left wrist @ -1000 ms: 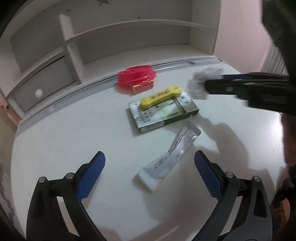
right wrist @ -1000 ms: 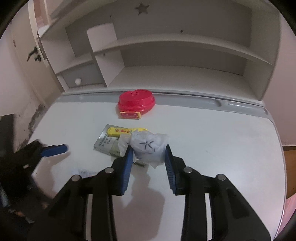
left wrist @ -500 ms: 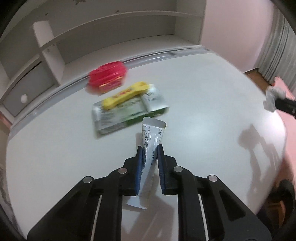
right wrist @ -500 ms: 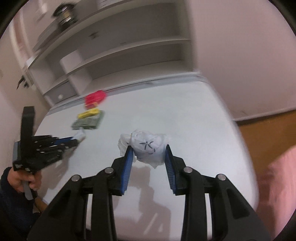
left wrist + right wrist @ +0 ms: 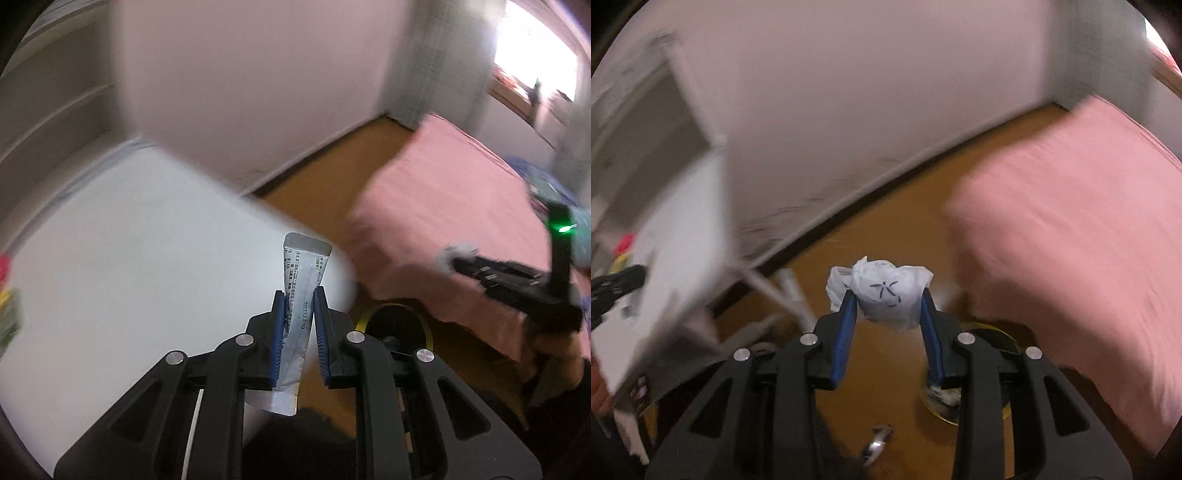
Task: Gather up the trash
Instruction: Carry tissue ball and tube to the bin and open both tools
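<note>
My left gripper is pinched on a flattened white tube with dark print on it. The tube stands nearly upright between the blue pads; its crimped grey end pokes above them at the centre of the left wrist frame, and its white lower end hangs below them. Behind it, the white desk fills the left half of that frame, blurred, with a smear of red, yellow and green at the far left edge. A pink bed takes the right side, with brown wooden floor between desk and bed. Just right of my left gripper's fingers, low in the frame, sits a dark round bin with a yellow rim.

My right gripper is clamped on a crumpled white tissue bearing a dark star-like mark, held at the centre of the right wrist frame over the floor. The bin shows partly behind my right finger, lower right of centre. The desk tilts along the left edge and the bed fills the right. In the left wrist view my right gripper appears at the right edge, blurred, with something pale at its tip.
</note>
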Demonstrator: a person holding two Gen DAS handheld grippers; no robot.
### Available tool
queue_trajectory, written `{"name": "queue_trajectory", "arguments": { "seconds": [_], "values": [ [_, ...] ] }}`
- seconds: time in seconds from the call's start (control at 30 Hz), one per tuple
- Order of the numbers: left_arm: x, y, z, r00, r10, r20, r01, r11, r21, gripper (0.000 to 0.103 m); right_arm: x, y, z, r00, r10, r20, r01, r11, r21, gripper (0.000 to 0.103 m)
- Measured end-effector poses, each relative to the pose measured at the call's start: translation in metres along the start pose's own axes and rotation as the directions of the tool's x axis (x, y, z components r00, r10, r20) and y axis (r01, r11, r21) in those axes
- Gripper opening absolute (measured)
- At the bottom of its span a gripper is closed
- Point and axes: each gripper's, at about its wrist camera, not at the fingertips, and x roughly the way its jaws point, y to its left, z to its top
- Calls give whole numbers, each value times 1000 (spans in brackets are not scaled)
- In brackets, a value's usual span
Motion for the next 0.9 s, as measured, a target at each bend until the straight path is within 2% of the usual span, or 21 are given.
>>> {"name": "queue_trajectory", "arguments": {
  "seconds": [0.1, 0.23, 0.3, 0.33, 0.43, 0.57, 0.6, 0.7, 0.8, 0.87, 0.9],
  "values": [
    [37, -70, 5, 994, -103, -27, 105, 990, 96, 15, 9, -54, -21, 998, -41, -49, 46, 994, 99, 34],
    [90, -127, -8, 988, -138, -66, 149, 967, 209, 15, 23, -100, -48, 990, -70, -125, 92, 980, 174, 34],
    [122, -142, -19, 981, -145, -127, 172, 957, 232, 15, 32, -117, -61, 985, -63, -162, 97, 973, 208, 34],
    [142, -151, -27, 971, -159, -179, 198, 953, 230, 15, 36, -123, -68, 982, -62, -180, 101, 970, 219, 34],
    [180, -161, -39, 944, -193, -269, 250, 947, 199, 15, 45, -132, -85, 975, -41, -220, 95, 966, 240, 34],
    [211, -160, -47, 912, -215, -349, 279, 950, 143, 15, 55, -144, -93, 967, -24, -254, 90, 964, 251, 35],
    [215, -162, -47, 907, -221, -358, 285, 949, 137, 16, 57, -144, -94, 966, -20, -257, 87, 964, 250, 35],
    [222, -170, -48, 908, -214, -360, 284, 947, 153, 16, 61, -145, -90, 966, -16, -257, 84, 964, 253, 35],
    [222, -179, -46, 898, -238, -369, 310, 938, 151, 17, 58, -147, -89, 968, -18, -250, 86, 962, 261, 35],
    [226, -186, -42, 898, -238, -370, 313, 937, 156, 31, 55, -149, -89, 970, -20, -242, 87, 960, 267, 35],
    [224, -187, -41, 901, -232, -368, 307, 939, 159, 52, 54, -149, -87, 971, -20, -239, 86, 960, 268, 35]
  ]
}}
